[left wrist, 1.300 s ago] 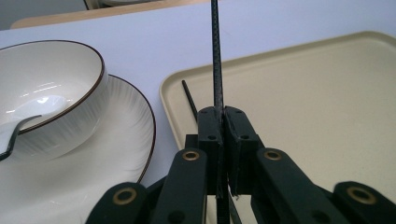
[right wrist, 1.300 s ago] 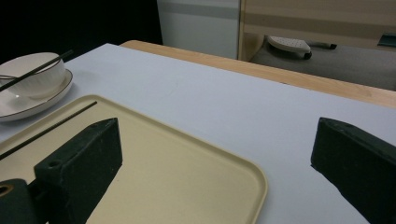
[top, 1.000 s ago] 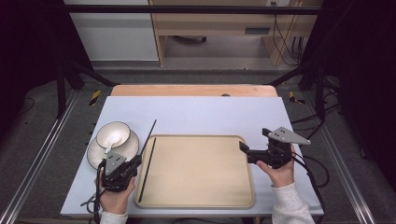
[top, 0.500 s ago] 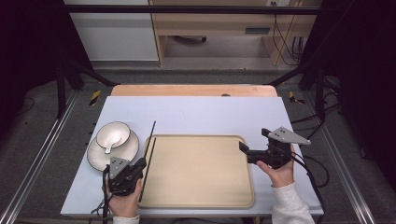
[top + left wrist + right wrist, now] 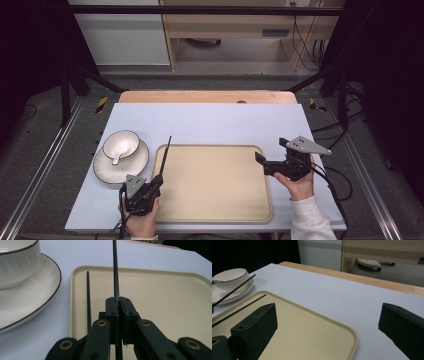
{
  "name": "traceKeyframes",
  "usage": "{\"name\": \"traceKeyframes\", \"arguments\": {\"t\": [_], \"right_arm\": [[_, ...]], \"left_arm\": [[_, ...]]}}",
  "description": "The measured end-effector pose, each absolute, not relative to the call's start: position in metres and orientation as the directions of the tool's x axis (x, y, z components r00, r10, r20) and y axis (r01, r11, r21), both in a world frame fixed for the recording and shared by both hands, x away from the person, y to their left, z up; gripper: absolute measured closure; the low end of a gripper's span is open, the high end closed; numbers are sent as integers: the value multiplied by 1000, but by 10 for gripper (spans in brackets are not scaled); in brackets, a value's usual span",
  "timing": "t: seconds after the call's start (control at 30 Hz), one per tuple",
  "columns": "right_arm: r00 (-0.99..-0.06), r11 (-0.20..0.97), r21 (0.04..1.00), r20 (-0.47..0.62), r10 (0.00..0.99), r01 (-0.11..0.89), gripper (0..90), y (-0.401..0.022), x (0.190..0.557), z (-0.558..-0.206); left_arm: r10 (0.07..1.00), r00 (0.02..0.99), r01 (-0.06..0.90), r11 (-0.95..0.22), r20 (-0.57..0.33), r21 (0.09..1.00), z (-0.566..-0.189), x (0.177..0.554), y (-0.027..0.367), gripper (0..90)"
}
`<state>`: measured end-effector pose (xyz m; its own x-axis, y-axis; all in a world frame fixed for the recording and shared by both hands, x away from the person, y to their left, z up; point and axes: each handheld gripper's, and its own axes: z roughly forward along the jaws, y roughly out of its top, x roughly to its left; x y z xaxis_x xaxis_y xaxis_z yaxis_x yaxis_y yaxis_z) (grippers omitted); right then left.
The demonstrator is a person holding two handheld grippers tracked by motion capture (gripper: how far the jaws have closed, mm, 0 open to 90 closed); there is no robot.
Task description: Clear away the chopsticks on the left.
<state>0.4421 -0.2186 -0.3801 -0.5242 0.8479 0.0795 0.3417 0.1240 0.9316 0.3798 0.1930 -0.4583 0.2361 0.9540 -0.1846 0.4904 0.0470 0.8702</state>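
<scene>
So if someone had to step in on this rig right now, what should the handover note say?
Left gripper: shut on one black chopstick, held raised and pointing away over the left edge of the tray.
Right gripper: open, holding nothing, hovering at the tray's right edge.
Second chopstick: lying inside the tray along its left rim.
Bowl, with a spoon in it, sits on a plate left of the tray, untouched.
Done: one chopstick is in the tray. Left, as it looks: set the held chopstick down beside the first; possibly the bowl and plate next.
</scene>
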Motion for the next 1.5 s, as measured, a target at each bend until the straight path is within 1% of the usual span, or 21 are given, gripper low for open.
{"name": "traceKeyframes", "arguments": {"t": [0.67,1.17,1.5], "right_arm": [[-529,135,930,72,846,343,23,-218,443,-381],[-530,140,928,70,845,346,23,-216,443,-382],[-531,139,927,73,844,349,22,-216,444,-383]], "left_arm": [[965,214,553,6,-149,833,-481,384,184,856],[971,209,601,-33,-117,799,-487,387,178,853],[972,212,603,-51,-99,796,-487,388,176,847]]}}
